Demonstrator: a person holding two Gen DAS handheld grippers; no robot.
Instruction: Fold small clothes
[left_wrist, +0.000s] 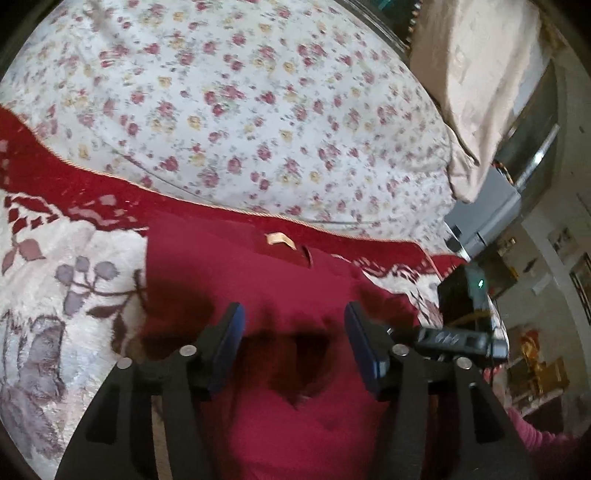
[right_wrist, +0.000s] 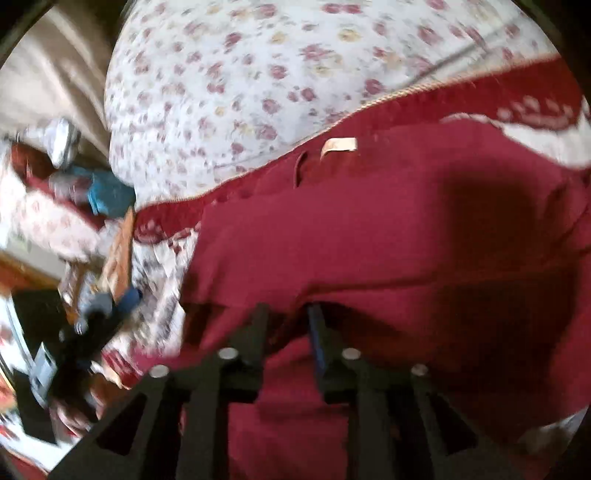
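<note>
Red garment (left_wrist: 258, 295) lies spread on a red-patterned blanket (left_wrist: 55, 258), near a floral pillow (left_wrist: 240, 110) — left gripper (left_wrist: 294, 325) spread apart above it. Right wrist view: right gripper (right_wrist: 290, 317) pinches a raised fold of the cloth — tan label (right_wrist: 338, 144) at the far edge

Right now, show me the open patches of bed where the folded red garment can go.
Free: the floral sheet beyond the red blanket border, and the patterned blanket left of the red garment. Crowded: the right bed edge, by the beige pillow and the clutter.
</note>
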